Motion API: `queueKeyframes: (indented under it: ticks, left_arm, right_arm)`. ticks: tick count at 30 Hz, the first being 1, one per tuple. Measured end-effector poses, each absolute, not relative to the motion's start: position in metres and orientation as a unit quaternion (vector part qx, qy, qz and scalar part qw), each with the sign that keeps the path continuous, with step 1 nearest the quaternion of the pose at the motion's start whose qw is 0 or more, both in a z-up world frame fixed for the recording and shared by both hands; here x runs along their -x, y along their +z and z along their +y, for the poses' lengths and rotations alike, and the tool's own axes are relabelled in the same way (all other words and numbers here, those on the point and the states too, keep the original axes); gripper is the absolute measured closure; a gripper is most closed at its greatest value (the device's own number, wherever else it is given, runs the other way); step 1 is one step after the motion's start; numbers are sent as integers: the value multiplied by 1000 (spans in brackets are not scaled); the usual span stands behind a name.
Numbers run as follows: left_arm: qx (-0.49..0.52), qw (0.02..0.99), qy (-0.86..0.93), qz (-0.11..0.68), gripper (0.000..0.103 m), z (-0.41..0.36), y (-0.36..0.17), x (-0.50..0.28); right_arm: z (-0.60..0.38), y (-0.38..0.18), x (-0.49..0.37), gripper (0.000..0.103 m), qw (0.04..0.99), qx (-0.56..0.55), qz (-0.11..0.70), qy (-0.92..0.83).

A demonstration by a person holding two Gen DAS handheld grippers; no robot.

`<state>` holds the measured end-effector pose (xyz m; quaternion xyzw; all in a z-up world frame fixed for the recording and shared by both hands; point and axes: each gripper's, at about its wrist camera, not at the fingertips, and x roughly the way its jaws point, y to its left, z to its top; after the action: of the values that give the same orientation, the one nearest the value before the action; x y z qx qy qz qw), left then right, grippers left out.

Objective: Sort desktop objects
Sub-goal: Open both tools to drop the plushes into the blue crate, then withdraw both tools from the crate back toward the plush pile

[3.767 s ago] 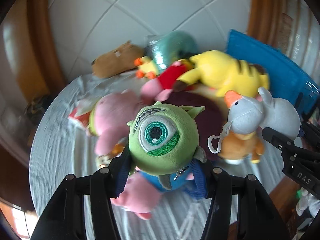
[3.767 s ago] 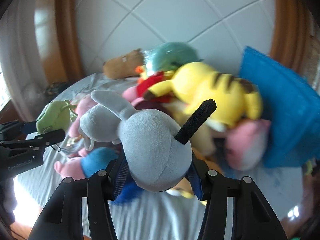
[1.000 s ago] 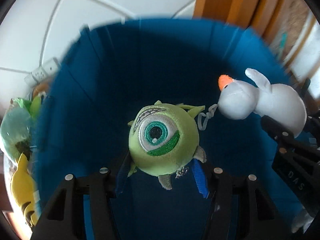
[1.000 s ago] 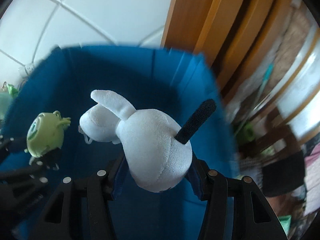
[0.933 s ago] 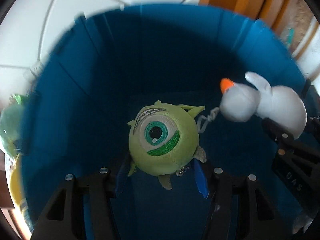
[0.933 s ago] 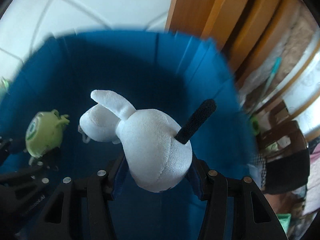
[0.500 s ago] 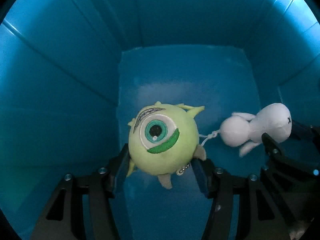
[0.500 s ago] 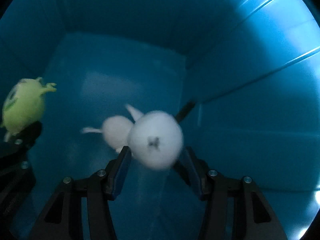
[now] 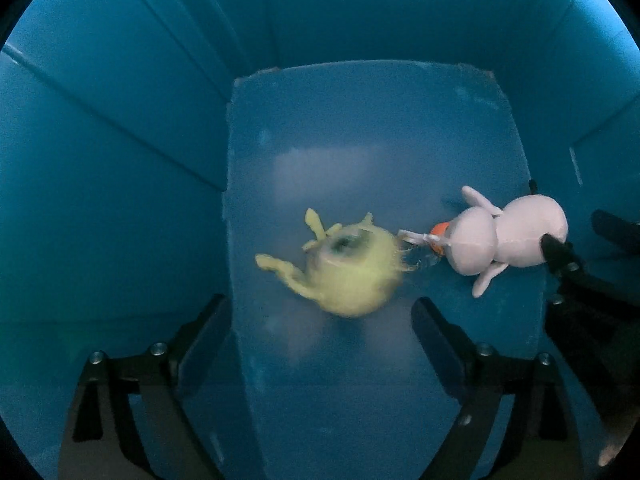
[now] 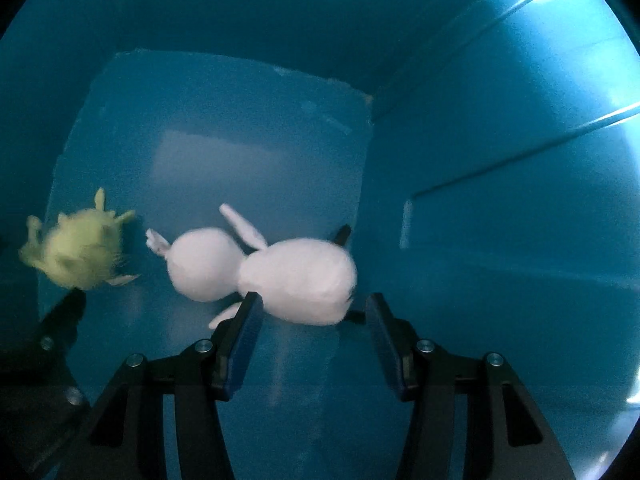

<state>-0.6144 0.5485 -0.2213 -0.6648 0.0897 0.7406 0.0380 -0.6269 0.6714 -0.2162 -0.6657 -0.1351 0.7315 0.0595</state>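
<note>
Both grippers point down into a deep blue bin (image 9: 120, 128). My left gripper (image 9: 320, 320) is open and empty. The green one-eyed plush (image 9: 348, 268) is blurred, free of the fingers, just beyond them over the bin floor; it also shows in the right wrist view (image 10: 76, 254). My right gripper (image 10: 310, 316) is open. The white plush with an orange nose (image 10: 264, 270) lies past its fingertips on the bin floor, to the right of the green plush in the left wrist view (image 9: 504, 240).
The bin walls (image 10: 500, 160) close in on all sides of both grippers. The flat bin floor (image 9: 372, 140) lies beyond the plushes. The right gripper's dark body (image 9: 592, 280) shows at the right edge of the left wrist view.
Both grippers went down into the bin and opened. The green plush left the left fingers and is dropping. The white plush left the right fingers and rests on the floor.
</note>
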Motion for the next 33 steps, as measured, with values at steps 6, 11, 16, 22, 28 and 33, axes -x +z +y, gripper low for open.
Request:
queueKeyframes:
  ticks: [6, 11, 16, 22, 28, 33]
  left_arm:
    - [662, 42, 744, 82, 11, 550, -203, 607]
    - [647, 39, 757, 80, 11, 549, -164, 595]
    - [620, 33, 781, 68, 11, 536, -117, 573]
    - [577, 70, 810, 74, 11, 523, -62, 532]
    - [516, 109, 845, 86, 11, 501, -10, 473]
    - [465, 148, 868, 93, 11, 479, 24, 419]
  right_arm:
    - [679, -180, 620, 45, 63, 643, -115, 755]
    - [679, -137, 609, 44, 54, 618, -101, 778]
    - [674, -98, 598, 44, 48, 586, -91, 803]
    - [662, -41, 553, 36, 29, 538, -76, 839]
    - [643, -2, 489, 23, 20, 504, -95, 858]
    - [629, 19, 433, 5, 13, 474, -84, 877]
